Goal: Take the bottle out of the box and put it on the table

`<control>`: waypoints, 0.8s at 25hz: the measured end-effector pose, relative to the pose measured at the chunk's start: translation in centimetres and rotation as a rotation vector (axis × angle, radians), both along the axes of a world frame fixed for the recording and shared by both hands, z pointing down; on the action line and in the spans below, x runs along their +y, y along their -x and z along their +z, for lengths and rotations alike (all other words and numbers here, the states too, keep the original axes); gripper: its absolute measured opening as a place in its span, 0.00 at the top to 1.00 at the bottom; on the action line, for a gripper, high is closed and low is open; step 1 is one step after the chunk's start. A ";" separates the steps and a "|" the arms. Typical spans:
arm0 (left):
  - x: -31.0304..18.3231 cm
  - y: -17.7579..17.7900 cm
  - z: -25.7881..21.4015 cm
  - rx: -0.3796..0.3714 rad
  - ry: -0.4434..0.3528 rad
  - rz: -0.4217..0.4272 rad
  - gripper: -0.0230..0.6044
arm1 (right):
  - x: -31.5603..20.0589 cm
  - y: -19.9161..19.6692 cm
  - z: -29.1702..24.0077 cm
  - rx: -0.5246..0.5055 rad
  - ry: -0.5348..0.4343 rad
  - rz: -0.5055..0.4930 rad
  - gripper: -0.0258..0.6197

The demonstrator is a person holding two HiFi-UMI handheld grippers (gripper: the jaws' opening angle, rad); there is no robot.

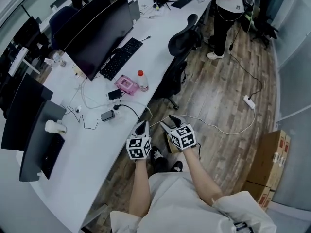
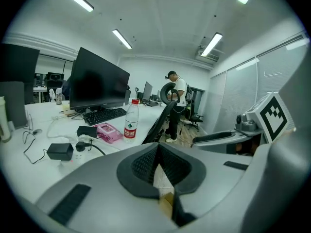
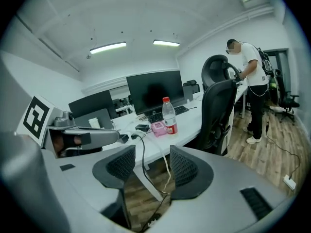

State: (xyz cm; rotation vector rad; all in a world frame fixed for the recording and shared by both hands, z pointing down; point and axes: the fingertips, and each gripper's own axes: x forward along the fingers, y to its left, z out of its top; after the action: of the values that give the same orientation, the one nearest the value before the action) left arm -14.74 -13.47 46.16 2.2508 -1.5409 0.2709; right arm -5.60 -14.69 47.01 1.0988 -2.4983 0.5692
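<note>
A: Tongs, quick?
B: Left tongs (image 2: 156, 149): pads closed together at the tips, nothing gripped. Right tongs (image 3: 151, 165): pads clearly apart, nothing held, only floor and cables show through the gap. Both are in the air just off the near edge of the white worktop (image 1: 97, 147), touching nothing.

A: Any writing?
B: Black-and-white square markers on the tongs' cubes. The bottle (image 1: 142, 80) has a red label with white print and a green mark, too small to read.

A: Where's the bottle?
B: Standing upright on the worktop near its edge, clear, red cap on, just beside a pink packet (image 1: 126, 84). Well apart from both tongs.

A: Containers?
B: Cardboard boxes (image 1: 272, 154) on the wooden floor by the wall on the right, well apart from the bottle. Can't tell what's inside, and the print on them is unreadable.

A: Rest, going out?
B: A black power adapter (image 1: 107, 115) with cables sits nearer than the packet. Then a black keyboard (image 1: 120, 57) in front of a dark monitor (image 1: 97, 35). A black office chair (image 1: 182, 42) is at the worktop's edge. A person (image 1: 226, 4) stands at the far end.
</note>
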 end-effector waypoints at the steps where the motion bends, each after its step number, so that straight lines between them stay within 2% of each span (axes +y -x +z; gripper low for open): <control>1: 0.8 -0.4 -0.2 -0.010 -0.006 -0.009 0.94 | 0.6 -0.4 -0.3 -0.007 -0.008 0.000 0.57; 4: 2.9 -1.3 -0.5 -0.034 -0.023 -0.029 0.94 | 2.1 -1.3 -0.6 -0.016 -0.035 0.001 0.58; 11: 7.2 -1.9 -0.7 -0.019 -0.049 -0.067 0.94 | 4.8 -2.5 -0.3 -0.038 -0.072 -0.018 0.64; 20: 8.6 -2.1 -0.6 -0.044 -0.048 -0.084 0.94 | 6.0 -4.1 -1.6 -0.092 -0.103 -0.007 0.78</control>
State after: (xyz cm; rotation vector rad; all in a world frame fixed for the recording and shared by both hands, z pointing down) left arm -12.64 -4.87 45.51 2.2238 -1.6772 0.2641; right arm -1.48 -8.73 45.37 1.1237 -2.6359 0.5043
